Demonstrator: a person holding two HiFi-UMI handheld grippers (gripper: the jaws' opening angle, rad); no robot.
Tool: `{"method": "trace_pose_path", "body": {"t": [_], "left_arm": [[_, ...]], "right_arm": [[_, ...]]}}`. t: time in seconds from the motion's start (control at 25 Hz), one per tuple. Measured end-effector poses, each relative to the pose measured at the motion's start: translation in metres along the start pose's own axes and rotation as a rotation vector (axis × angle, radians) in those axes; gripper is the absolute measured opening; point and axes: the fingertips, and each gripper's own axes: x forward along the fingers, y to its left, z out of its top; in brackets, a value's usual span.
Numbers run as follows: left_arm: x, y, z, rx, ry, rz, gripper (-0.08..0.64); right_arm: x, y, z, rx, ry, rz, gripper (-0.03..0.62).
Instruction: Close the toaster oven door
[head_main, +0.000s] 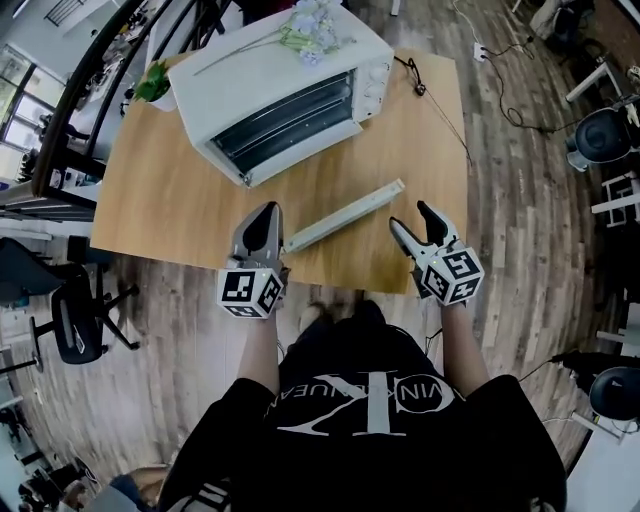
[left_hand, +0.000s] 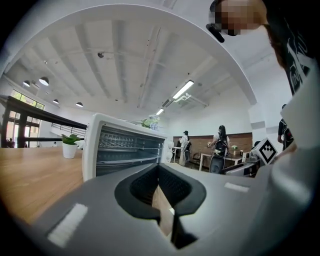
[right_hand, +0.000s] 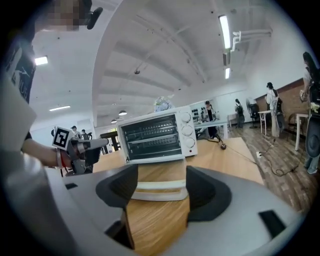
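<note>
From the head view, the left gripper (head_main: 268, 212) and right gripper (head_main: 410, 217) hover over the near edge of the wooden table (head_main: 150, 200). A long white bar (head_main: 345, 213) lies slantwise between them, its ends near both sets of tips. It looks to be the door's outer edge, though I cannot tell for sure. Well ahead of both grippers sits the toaster oven (head_main: 280, 75), its front open and its wire racks bare. Flowers (head_main: 312, 30) lie on its roof. A potted plant (head_main: 155, 85) stands just beyond its far-left corner.

In the left gripper view, the jaws are drawn in to a thin slit with nothing between them. The oven stands straight ahead, slightly left. Its cavity shows only racks. The plant's white pot (left_hand: 69, 149) holds green leaves, further left on the table.

In the right gripper view, the jaws are spread wide and hold nothing. The white bar (right_hand: 161, 189) crosses the gap just past the tips, untouched. Beyond it is the open oven, with its knobs (right_hand: 188, 131) on the right side.
</note>
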Motion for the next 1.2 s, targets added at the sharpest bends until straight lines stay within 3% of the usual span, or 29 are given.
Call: {"method": "trace_pose_path", "body": {"t": [0.44,1.2], "left_arm": [[-0.004,-0.007,-0.015,-0.003,0.001,0.147,0.011],[-0.016,-0.026,-0.031,-0.006,0.009,0.278,0.011]], "right_arm": [[0.023,-0.020,-0.022,-0.027,0.098,0.112,0.270],[0.046,-0.034,-0.058,-0.058,0.215,0.169,0.270]]}}
